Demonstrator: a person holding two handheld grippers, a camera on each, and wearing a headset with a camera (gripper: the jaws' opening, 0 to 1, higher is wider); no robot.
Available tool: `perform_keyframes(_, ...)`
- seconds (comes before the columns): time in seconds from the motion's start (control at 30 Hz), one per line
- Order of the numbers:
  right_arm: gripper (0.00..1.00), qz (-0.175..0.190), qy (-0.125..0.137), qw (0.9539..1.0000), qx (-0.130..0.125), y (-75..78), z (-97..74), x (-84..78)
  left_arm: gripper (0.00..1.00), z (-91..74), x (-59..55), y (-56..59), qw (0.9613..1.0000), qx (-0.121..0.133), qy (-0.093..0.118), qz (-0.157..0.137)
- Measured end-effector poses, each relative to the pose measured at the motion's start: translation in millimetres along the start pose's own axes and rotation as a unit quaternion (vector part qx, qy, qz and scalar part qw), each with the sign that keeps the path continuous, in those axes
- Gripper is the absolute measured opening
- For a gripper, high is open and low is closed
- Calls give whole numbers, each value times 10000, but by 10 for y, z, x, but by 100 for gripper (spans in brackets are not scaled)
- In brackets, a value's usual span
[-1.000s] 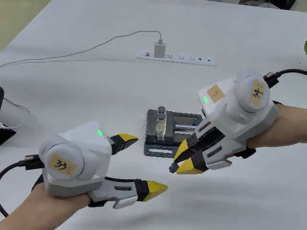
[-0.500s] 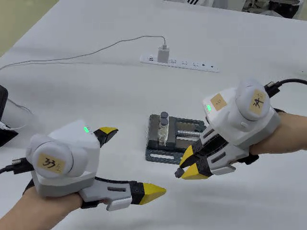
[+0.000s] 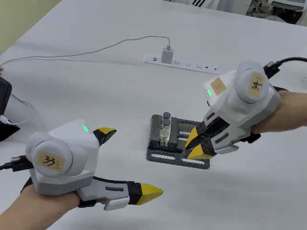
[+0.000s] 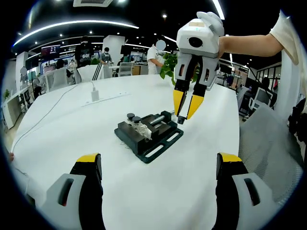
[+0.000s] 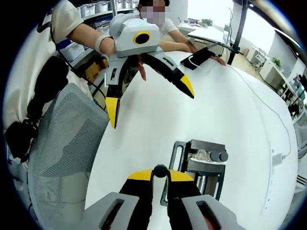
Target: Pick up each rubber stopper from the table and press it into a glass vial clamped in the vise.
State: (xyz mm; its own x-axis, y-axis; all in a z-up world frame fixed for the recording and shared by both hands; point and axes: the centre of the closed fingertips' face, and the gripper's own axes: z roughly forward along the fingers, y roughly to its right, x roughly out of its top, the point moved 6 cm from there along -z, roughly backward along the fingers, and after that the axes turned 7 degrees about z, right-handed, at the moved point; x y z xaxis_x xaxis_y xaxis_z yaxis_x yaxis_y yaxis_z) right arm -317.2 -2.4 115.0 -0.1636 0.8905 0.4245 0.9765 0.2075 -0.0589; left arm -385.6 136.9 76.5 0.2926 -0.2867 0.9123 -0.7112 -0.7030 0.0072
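White table point(image 3: 96, 86), one, carries the whole set-up.

Change over the last second:
- The right gripper point(image 3: 194, 146) has moved from the near edge of the vise point(image 3: 158, 155) to above its right end, by the screw. Its jaws are almost together, pinching one dark stopper point(image 5: 159, 170) at the tips.
- The left gripper point(image 3: 132, 161) has drawn back to the near left, further from the vise. Its jaws are spread wide with nothing between them.
- Reading: the stopper is picked up and being carried to the vials. Pressing has not begun.

Count:
- Grippers: 2.
- Vise: 1, mid-table.
- Power strip point(image 3: 192, 64): 1, far side, with 1 charger point(image 3: 167, 55) and 1 cable point(image 3: 86, 51) running off left.
- Vials point(image 3: 164, 136): 2 stand clamped, each topped by a dark seated stopper point(image 3: 166, 115). Clear glass on their near side may be a third, open vial; cannot tell.
- Stoppers: 3 in all, 2 seated and 1 held.
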Motion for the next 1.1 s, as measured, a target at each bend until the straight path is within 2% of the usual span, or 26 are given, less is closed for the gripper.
perform_keyframes(0.13, 5, -284, -255, 9992, -145, 162, -33, 43, 99, -1, -23, 4, 10000, -19, -39, -23)
perform_keyframes(0.27, 5, -631, -541, 9963, -231, 322, -35, 87, 99, -2, -44, 0, 10000, -15, -78, -39)
perform_keyframes(0.53, 5, -1103, -627, 9917, -208, 490, 30, 194, 99, -4, -62, -19, 9999, 35, -60, -107)
perform_keyframes(0.7, 4, -1564, -772, 9846, -146, 532, 86, 189, 99, 0, -86, -14, 9999, 37, -79, -144)
perform_keyframes(0.83, 4, -1631, -753, 9837, -104, 563, 139, 220, 99, -2, -102, -25, 9998, 69, -79, -192)
perform_keyframes(1.1, 4, -1726, -752, 9821, -38, 516, 264, 277, 99, -18, -112, -37, 9996, 112, -68, -255)
